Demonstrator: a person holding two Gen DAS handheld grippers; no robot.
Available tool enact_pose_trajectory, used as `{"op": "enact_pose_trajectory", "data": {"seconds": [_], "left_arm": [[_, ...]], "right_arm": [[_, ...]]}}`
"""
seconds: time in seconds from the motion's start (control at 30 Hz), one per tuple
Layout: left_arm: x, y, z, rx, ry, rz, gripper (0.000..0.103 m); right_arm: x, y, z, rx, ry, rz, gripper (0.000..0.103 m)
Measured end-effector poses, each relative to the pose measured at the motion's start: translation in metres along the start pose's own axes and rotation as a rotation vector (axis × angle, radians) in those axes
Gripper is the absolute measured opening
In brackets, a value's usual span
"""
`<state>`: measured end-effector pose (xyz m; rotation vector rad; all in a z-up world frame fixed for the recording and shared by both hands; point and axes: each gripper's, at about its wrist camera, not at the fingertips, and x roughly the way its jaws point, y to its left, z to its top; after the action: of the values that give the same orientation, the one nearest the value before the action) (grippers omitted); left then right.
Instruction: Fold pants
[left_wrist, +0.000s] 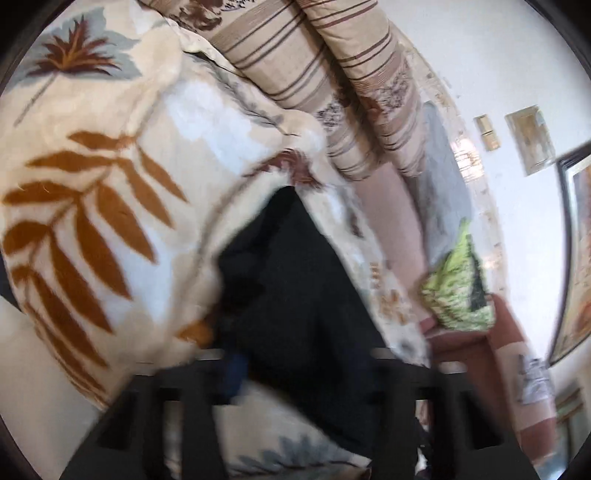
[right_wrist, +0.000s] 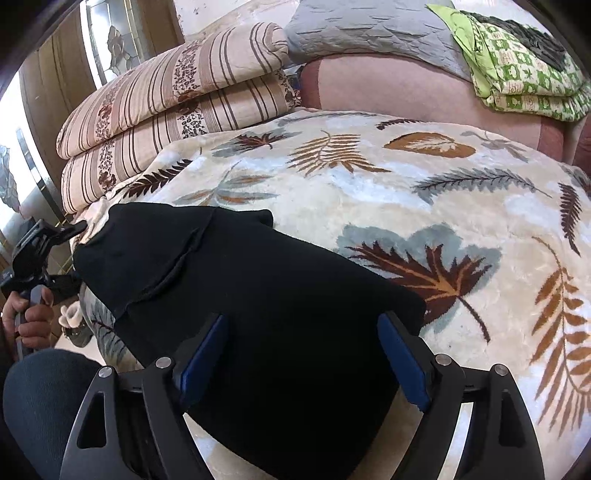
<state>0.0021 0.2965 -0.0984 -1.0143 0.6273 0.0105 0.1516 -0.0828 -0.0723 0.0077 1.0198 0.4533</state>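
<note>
Black pants (right_wrist: 240, 295) lie folded on a leaf-patterned blanket (right_wrist: 443, 184). My right gripper (right_wrist: 304, 354) hovers over their near end, open, its blue pads (right_wrist: 207, 354) wide apart with the fabric below them. At the far left a hand (right_wrist: 33, 314) holds my left gripper (right_wrist: 44, 243) at the pants' far edge. The left wrist view is blurred. There the black pants (left_wrist: 295, 295) fill the middle on the blanket (left_wrist: 110, 184), and my left gripper (left_wrist: 306, 369) stands with its fingers apart and the dark fabric between them.
Two folded striped quilts (right_wrist: 166, 110) are stacked at the back left. A grey pillow (right_wrist: 369, 26) and a green patterned cloth (right_wrist: 517, 74) lie on the pink sheet (right_wrist: 406, 92) behind. A person's dark-clad knee (right_wrist: 44, 398) is at the lower left.
</note>
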Motion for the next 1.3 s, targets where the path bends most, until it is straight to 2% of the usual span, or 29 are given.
{"op": "enact_pose_trajectory", "data": {"seconds": [0.07,0.13,0.2,0.23,0.37,0.5,0.57,0.63,0.73,0.77,0.83,0.9,1.03,1.1,1.17,1.2,1.27,1.3], "left_arm": [[0.000,0.000,-0.004,0.011,-0.012,0.025,0.019],[-0.008,-0.019,-0.012,0.107,-0.054,0.089,0.015],[-0.020,-0.058,-0.025,0.314,-0.127,0.173,0.012],[-0.027,-0.080,-0.032,0.418,-0.165,0.192,0.011],[-0.042,-0.144,-0.053,0.683,-0.215,0.147,0.010],[-0.038,-0.204,-0.076,0.848,-0.121,0.035,0.010],[-0.031,-0.229,-0.089,0.913,-0.072,0.009,0.009],[-0.019,-0.258,-0.111,0.990,0.018,-0.009,0.009],[-0.001,-0.280,-0.141,1.020,0.137,-0.029,0.009],[0.009,-0.286,-0.157,1.020,0.193,-0.041,0.009],[0.028,-0.294,-0.172,1.029,0.246,-0.055,0.009],[0.050,-0.299,-0.189,1.032,0.290,-0.057,0.009],[0.100,-0.293,-0.200,1.002,0.358,-0.030,0.009],[0.120,-0.284,-0.201,0.991,0.386,-0.006,0.010],[0.130,-0.282,-0.205,0.983,0.394,-0.005,0.011],[0.131,-0.284,-0.206,0.983,0.386,-0.011,0.011],[0.128,-0.282,-0.205,0.987,0.376,-0.020,0.011],[0.128,-0.283,-0.206,0.989,0.375,-0.024,0.012]], "right_arm": [[0.000,0.001,0.000,-0.002,-0.002,-0.007,0.084],[0.001,0.002,0.000,-0.003,-0.004,-0.011,0.084],[0.001,0.003,0.000,-0.001,-0.005,-0.013,0.084],[0.001,0.002,0.000,0.001,-0.006,-0.012,0.084],[0.001,-0.001,0.001,0.023,-0.005,0.005,0.085],[-0.002,-0.007,0.003,0.056,-0.007,0.040,0.085],[-0.004,-0.010,0.004,0.085,-0.017,0.064,0.085],[-0.010,-0.014,0.007,0.116,-0.038,0.087,0.084],[-0.040,-0.033,0.011,0.200,-0.180,0.084,0.084],[-0.054,-0.044,0.011,0.245,-0.246,0.062,0.084],[-0.077,-0.065,0.008,0.338,-0.343,-0.028,0.086],[-0.085,-0.089,0.004,0.431,-0.345,-0.118,0.085],[-0.086,-0.114,-0.008,0.586,-0.335,-0.091,0.084],[-0.093,-0.118,-0.012,0.616,-0.360,-0.113,0.084],[-0.105,-0.111,-0.011,0.590,-0.406,-0.139,0.081],[-0.114,-0.101,-0.005,0.523,-0.424,-0.130,0.080],[-0.141,-0.052,0.015,0.219,-0.459,0.050,0.080],[-0.152,-0.031,0.019,0.098,-0.448,0.113,0.081]]}}
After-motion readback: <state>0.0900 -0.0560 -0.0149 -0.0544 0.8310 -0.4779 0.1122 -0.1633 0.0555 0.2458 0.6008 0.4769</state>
